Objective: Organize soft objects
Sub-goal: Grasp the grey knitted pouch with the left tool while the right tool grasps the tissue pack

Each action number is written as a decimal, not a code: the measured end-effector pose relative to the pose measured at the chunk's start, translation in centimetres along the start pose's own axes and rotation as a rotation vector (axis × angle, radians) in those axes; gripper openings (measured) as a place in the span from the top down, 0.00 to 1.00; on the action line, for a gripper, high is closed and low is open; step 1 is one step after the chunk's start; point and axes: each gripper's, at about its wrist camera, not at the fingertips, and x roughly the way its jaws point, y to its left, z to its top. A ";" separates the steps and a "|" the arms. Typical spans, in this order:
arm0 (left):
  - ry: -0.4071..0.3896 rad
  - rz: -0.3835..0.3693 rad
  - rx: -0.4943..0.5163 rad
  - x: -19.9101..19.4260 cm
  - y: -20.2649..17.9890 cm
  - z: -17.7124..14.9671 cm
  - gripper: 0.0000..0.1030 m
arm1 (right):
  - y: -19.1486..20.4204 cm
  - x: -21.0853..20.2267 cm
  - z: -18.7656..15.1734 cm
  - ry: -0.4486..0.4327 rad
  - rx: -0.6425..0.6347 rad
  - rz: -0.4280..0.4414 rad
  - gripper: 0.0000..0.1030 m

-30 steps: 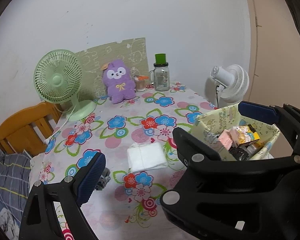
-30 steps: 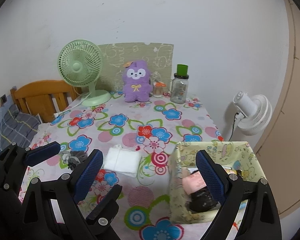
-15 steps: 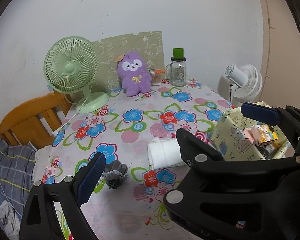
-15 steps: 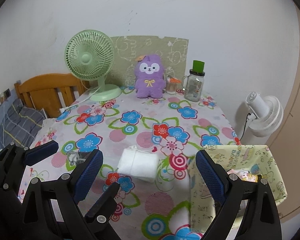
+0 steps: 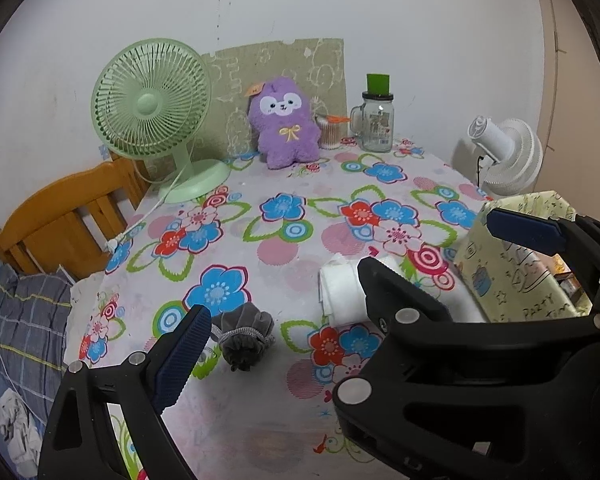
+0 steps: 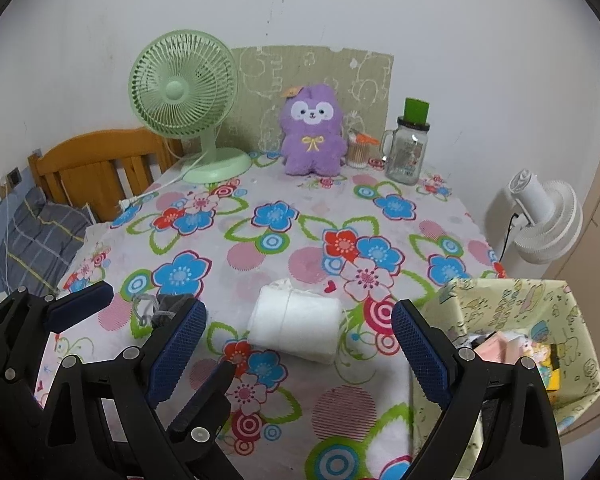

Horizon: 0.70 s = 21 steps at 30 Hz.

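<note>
Your left claw (image 5: 348,272) and right claw (image 6: 298,344) both hung released above the floral bench (image 6: 292,236). A folded white cloth (image 6: 296,330) lay mid-bench, a grey pouch (image 5: 242,334) to its left, the yellow-green box (image 6: 540,320) at right.

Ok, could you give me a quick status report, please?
Both grippers open, empty: left, right. White cloth and grey pouch lie loose on the table. Box at right; nothing in the way.

purple plush toy (image 6: 312,130), white folded cloth (image 6: 296,328), floral tablecloth (image 6: 260,240)
</note>
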 end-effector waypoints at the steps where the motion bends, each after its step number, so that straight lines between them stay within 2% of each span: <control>1: 0.005 0.002 0.000 0.3 0.1 -0.1 0.07 | 0.1 0.5 -0.1 0.009 0.003 0.002 0.07; 10: 0.055 0.022 -0.012 2.8 1.1 -0.9 0.07 | 0.4 3.4 -0.8 0.061 0.017 0.008 0.07; 21: 0.079 0.057 -0.010 5.3 2.4 -0.9 0.07 | -0.2 6.5 -1.1 0.102 0.068 0.006 0.07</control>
